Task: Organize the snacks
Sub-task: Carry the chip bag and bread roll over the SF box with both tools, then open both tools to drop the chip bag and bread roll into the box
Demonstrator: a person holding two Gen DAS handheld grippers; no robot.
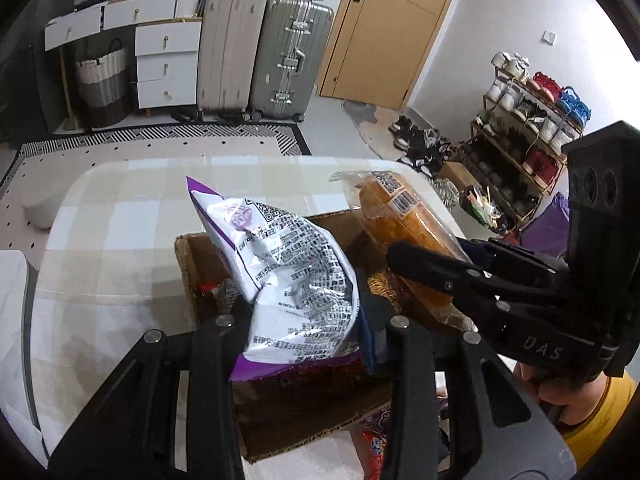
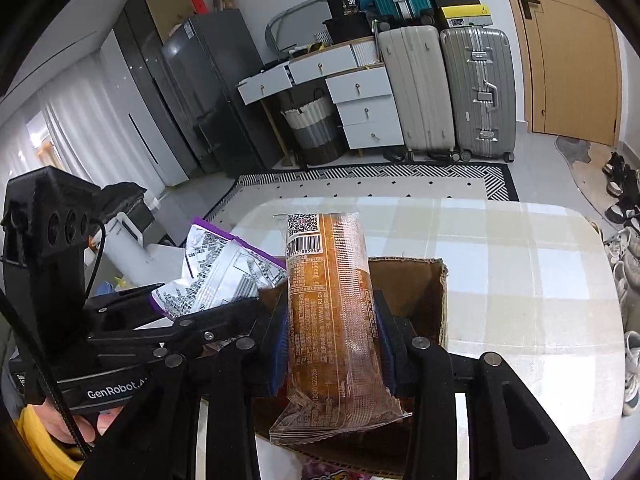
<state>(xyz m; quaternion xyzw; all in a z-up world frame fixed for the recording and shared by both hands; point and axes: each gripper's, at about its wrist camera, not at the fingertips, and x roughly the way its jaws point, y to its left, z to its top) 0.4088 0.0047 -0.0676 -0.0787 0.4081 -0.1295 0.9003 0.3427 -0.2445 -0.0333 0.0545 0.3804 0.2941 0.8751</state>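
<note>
Held in the left hand, the left gripper [image 1: 308, 320] is seen clamped on a silver-and-purple snack bag [image 1: 292, 276], whose purple sealed end sits low between the pads while its long axis rises up and away toward a purple-edged top corner. Beside it, the right gripper [image 2: 332, 344] is closed on a clear-wrapped brown loaf [image 2: 330, 312], gripped across its middle; the loaf's long axis runs straight away from the right wrist camera, with the barcode end pointed far and the crimped end hanging near. Two grippers and two held packages are counted, one package in each. Both packages are held over an open cardboard box [image 2: 416, 288], which stands on a checked tablecloth [image 1: 120, 216] covering the table. Inside the box, parts of other wrappers are glimpsed, though their number cannot be told. A red-and-purple packet [image 1: 376, 436] is seen beside the box's near edge. A yellow sleeve [image 1: 600, 420] is visible at the right of the left wrist view. Farther off, a patterned rug [image 2: 400, 184] is spread on the floor. Against the back wall, two upright suitcases [image 1: 264, 52] are stood side by side next to a white drawer unit [image 1: 166, 64], and a wooden door [image 1: 394, 28] is shut beyond them.
</note>
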